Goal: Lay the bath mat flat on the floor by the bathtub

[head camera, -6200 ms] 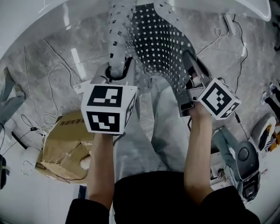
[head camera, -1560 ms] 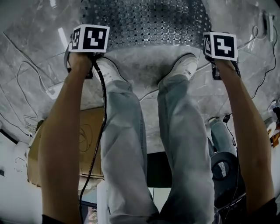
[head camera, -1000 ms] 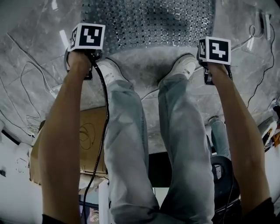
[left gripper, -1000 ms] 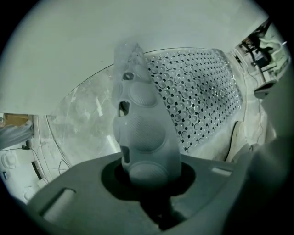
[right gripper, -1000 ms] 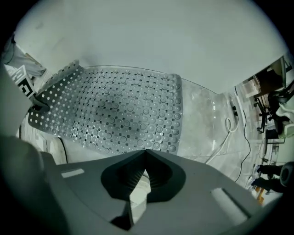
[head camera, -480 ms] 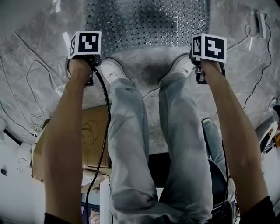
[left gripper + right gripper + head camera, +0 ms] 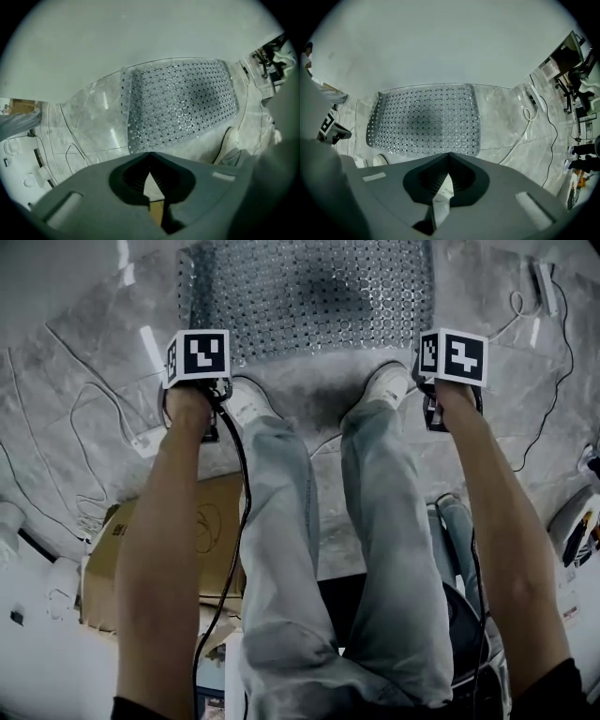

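Grey marble floor fills most of what we see, and it runs up to the white wall of the bathtub, which spans the top of both gripper views. Our bath mat lies spread flat on that floor, its far edge close along the tub wall. It is a pale rectangle, perforated all over with small round holes, and we see no fold or curl in it apart from a slight lift along its left edge in the left gripper view.

We hold the left gripper above the floor just outside the left shoe, clear of the mat. Its jaws are together at the tips with nothing between them (only floor shows through the slit behind them). The right gripper hangs beside the right shoe, likewise off the mat, and its jaws are closed tip to tip and empty too. Each marker cube faces up at the head camera.

Both shoes point toward the mat's near edge; whether the toes touch it we cannot tell. Thin cables trail over the floor to the left, a white cord loops to the right, and a cardboard box sits behind the left leg.
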The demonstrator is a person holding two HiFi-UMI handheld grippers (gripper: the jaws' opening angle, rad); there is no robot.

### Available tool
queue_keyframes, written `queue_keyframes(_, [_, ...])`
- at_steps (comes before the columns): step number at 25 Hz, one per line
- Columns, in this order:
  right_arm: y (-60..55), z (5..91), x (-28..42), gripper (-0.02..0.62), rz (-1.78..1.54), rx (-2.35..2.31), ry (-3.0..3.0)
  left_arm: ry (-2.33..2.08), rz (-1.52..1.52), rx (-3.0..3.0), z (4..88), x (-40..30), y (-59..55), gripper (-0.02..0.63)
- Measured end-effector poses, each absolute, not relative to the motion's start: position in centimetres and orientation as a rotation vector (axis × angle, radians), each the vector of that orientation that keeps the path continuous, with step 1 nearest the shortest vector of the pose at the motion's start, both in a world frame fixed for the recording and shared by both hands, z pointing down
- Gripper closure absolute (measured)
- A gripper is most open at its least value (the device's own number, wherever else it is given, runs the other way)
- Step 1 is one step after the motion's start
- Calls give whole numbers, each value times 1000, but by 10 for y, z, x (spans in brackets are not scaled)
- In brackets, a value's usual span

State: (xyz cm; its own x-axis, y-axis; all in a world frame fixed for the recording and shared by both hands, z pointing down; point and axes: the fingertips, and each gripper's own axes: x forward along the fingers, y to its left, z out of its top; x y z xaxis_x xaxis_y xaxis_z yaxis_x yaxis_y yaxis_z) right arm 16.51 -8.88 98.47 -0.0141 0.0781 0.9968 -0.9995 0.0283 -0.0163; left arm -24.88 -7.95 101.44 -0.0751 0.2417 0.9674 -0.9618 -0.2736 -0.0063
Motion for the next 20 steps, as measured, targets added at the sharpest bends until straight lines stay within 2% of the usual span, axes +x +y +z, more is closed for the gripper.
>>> queue_keyframes(8, [-76, 952, 155, 591, 1286, 1134, -1180, -872, 1481, 1189, 984, -213, -71, 601])
queue_keyframes(20, [-55, 897, 134, 591, 1317, 1063, -1236, -791, 1519, 1275, 928, -200, -72, 601])
